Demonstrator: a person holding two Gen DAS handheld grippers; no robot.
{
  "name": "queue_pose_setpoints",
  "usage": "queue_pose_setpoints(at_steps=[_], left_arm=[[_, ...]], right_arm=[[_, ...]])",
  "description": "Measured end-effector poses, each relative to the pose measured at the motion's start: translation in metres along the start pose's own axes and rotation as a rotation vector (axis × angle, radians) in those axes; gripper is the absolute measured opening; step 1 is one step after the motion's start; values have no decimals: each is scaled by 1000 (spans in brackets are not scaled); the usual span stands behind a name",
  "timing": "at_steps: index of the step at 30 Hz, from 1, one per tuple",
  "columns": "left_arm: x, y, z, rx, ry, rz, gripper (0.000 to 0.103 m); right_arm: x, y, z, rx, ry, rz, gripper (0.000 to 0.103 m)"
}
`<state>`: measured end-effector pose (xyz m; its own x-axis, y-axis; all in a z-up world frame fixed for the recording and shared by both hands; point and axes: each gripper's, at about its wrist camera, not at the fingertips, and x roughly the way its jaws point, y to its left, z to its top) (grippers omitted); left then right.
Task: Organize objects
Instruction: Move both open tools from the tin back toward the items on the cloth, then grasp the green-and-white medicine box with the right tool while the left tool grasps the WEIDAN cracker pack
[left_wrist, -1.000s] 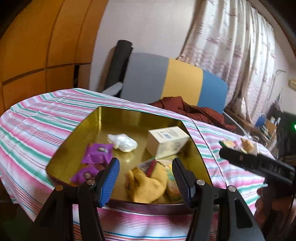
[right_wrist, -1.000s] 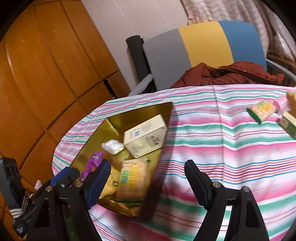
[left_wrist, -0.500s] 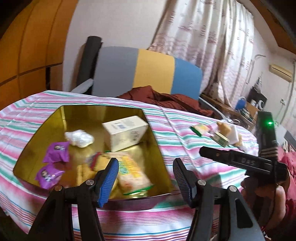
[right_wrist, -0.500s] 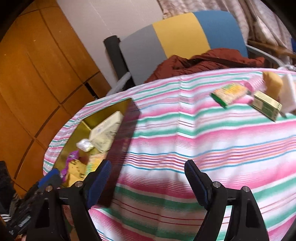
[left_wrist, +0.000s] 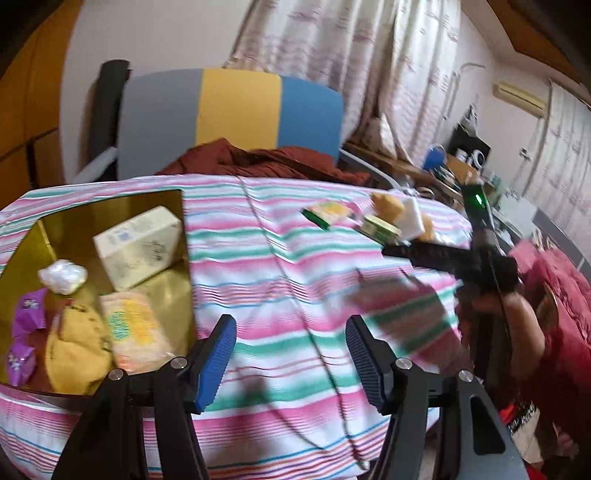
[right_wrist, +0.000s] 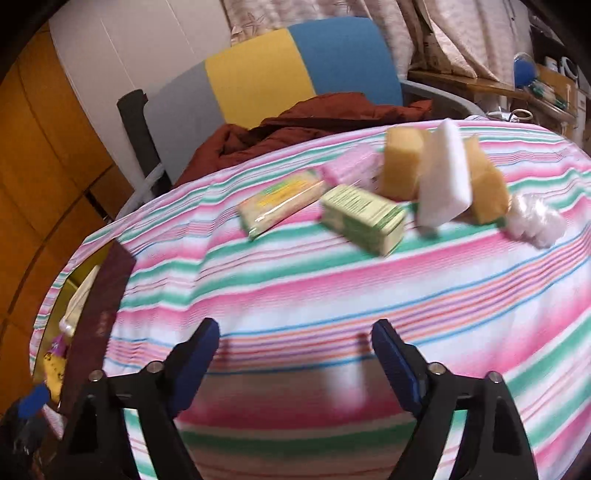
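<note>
A gold tin (left_wrist: 110, 201) on the left of the striped table holds a cream box (left_wrist: 138, 245), a white wad (left_wrist: 62, 275), purple packets (left_wrist: 31, 312), a yellow item (left_wrist: 75, 354) and a snack packet (left_wrist: 135, 338). My left gripper (left_wrist: 291, 354) is open and empty over the cloth beside the tin. Loose items lie far right: a green-yellow packet (right_wrist: 280, 201), a green box (right_wrist: 362, 218), yellow sponges (right_wrist: 402, 162), a white block (right_wrist: 443, 181) and a plastic wad (right_wrist: 535, 218). My right gripper (right_wrist: 295, 354) points at them from short of them, its jaws closing on nothing.
A grey, yellow and blue chair back (left_wrist: 236, 110) with a dark red garment (left_wrist: 266, 162) stands behind the table. Wooden cabinets (right_wrist: 37, 166) are at the left. A cluttered desk (left_wrist: 458, 166) and curtains fill the far right. A hand holds the right gripper's black body (left_wrist: 443, 258).
Both views have swung right, away from the tin and toward the loose items. The tin has slid to the left edge of each frame. The right gripper's jaws look slightly narrower.
</note>
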<state>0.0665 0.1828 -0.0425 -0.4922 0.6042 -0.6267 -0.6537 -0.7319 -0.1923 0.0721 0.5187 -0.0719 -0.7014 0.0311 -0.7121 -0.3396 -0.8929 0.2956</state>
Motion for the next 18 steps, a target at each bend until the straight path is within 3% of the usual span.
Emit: queue_pose_setpoints(at_steps=[3, 10, 16, 18], left_arm=[[5, -13, -2, 27, 22, -18, 62], [9, -26, -4, 39, 56, -41, 62], [15, -25, -1, 38, 73, -42, 62], [18, -25, 1, 33, 80, -46, 62]], right_arm=[[4, -10, 22, -61, -26, -46, 71], [37, -17, 71, -174, -41, -126, 71], [64, -29, 79, -114, 22, -79, 61], [71, -23, 73, -137, 32, -75, 49]])
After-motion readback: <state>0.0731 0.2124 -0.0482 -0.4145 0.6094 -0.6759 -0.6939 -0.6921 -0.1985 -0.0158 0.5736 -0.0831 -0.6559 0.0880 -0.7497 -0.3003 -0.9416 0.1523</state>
